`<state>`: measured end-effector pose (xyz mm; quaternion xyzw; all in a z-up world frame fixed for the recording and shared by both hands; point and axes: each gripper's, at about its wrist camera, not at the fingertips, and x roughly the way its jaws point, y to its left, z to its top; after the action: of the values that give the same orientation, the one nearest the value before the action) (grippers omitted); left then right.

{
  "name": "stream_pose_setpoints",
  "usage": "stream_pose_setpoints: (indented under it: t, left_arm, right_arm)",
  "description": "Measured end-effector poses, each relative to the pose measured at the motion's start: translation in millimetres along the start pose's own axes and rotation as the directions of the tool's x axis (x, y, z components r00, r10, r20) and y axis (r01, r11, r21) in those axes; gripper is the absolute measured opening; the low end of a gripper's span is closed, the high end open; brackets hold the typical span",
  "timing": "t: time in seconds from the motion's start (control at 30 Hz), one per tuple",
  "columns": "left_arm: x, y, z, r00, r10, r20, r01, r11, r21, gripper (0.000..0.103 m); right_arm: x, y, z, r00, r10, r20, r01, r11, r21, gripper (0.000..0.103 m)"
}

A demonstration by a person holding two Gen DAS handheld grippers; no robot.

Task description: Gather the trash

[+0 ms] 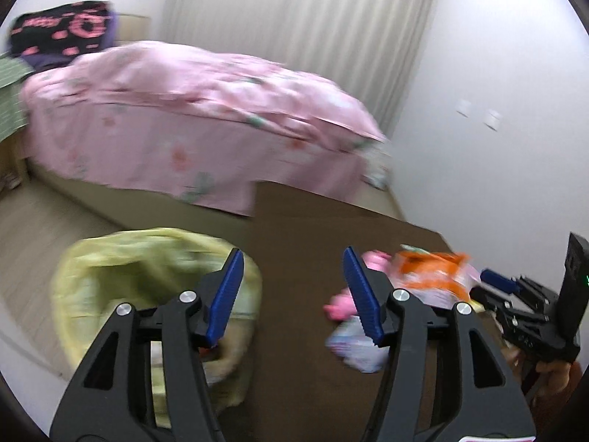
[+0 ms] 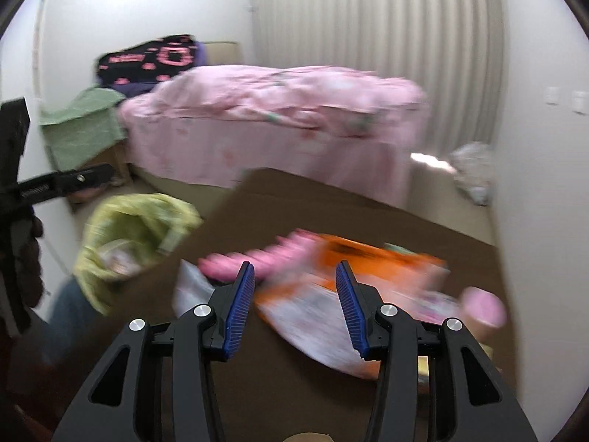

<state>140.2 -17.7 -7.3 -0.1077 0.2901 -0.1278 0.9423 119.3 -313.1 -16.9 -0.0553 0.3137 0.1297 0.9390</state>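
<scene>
A pile of wrappers lies on a brown table [image 1: 302, 294]: an orange and white snack bag [image 2: 331, 280], pink wrappers [image 2: 239, 261] and a pale crumpled wrapper [image 1: 353, 342]. A yellow-green trash bag [image 1: 147, 283] stands open at the table's left edge, with some trash inside; it also shows in the right wrist view [image 2: 129, 235]. My left gripper [image 1: 292, 258] is open and empty, between the bag and the pile. My right gripper [image 2: 294, 269] is open and empty, just above the orange bag. The right gripper also shows at the far right of the left wrist view [image 1: 493, 280].
A bed with a pink floral cover [image 1: 191, 110] stands beyond the table. A green cloth [image 2: 81, 125] covers a stand beside it. White curtains [image 2: 368, 18] hang at the back. A white wall [image 2: 545, 202] runs close along the table's right side.
</scene>
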Motion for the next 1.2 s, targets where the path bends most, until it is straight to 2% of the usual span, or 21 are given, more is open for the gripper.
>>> stream_pose_setpoints:
  t: [0.13,0.17,0.23,0.37,0.5,0.57,0.63,0.73,0.87,1.03,1.1,1.2]
  left_arm:
    - [40.8,-48.9,-9.0,0.989,-0.121,-0.087,0.129,0.987,0.095,0.054]
    - [55.7,-64.8,-11.4,0.983,-0.141,-0.122,0.156,0.98,0.124,0.054]
    - [74.0,-82.5,-14.8,0.975,-0.154,-0.163,0.179,0.971,0.157,0.054]
    - [120.7,-115.4,-19.5,0.962,-0.113,-0.249,0.172,0.957,0.233,0.054]
    - [162.5,-128.1,-18.8,0.945,-0.017,-0.327,0.108,0.96,0.26,0.053]
    - [180.3,-131.3,-23.8,0.931,0.027,-0.364,0.075,0.963,0.261,0.045]
    - [187.4,-132.3,-28.8,0.924,0.041,-0.381,0.066,0.962,0.265,0.023]
    - [180.5,-133.5,-37.6,0.922,0.038,-0.384,0.076,0.958,0.275,0.015]
    - [139.7,-126.0,-45.2,0.928,-0.013,-0.372,0.11,0.965,0.238,0.014]
    - [91.2,-124.5,-57.0,0.933,-0.039,-0.358,0.153,0.943,0.296,0.014]
    - [76.4,-120.4,-65.1,0.928,-0.036,-0.371,0.163,0.934,0.317,0.014]
    - [65.6,-105.3,-76.9,0.909,-0.055,-0.414,0.181,0.945,0.272,0.014]
  right_arm:
    - [-23.1,-54.3,-26.2,0.997,-0.071,-0.013,0.071,0.994,0.083,0.045]
    - [-26.1,-63.7,-31.5,0.997,-0.081,-0.011,0.082,0.992,0.1,0.049]
    - [-33.5,-84.9,-46.3,0.996,-0.085,-0.01,0.085,0.985,0.15,0.05]
    - [-34.6,-105.8,-66.1,0.997,-0.07,-0.013,0.072,0.975,0.211,0.051]
    - [-19.3,-103.5,-80.6,0.991,-0.107,-0.085,0.119,0.982,0.148,0.051]
    - [-14.0,-101.9,-85.4,0.989,-0.118,-0.087,0.129,0.981,0.142,0.051]
    - [-12.8,-103.0,-88.7,0.992,-0.097,-0.085,0.111,0.98,0.166,0.051]
    - [-16.2,-103.9,-87.6,0.994,-0.094,-0.063,0.104,0.978,0.18,0.051]
    - [-26.2,-103.5,-80.5,0.995,-0.094,-0.018,0.095,0.978,0.188,0.051]
    - [-27.3,-101.8,-70.8,0.995,-0.097,0.008,0.093,0.976,0.199,0.051]
    - [-21.9,-100.1,-64.3,0.996,-0.09,0.002,0.088,0.977,0.193,0.051]
    - [-9.8,-99.0,-52.0,0.997,-0.08,0.01,0.077,0.981,0.18,0.051]
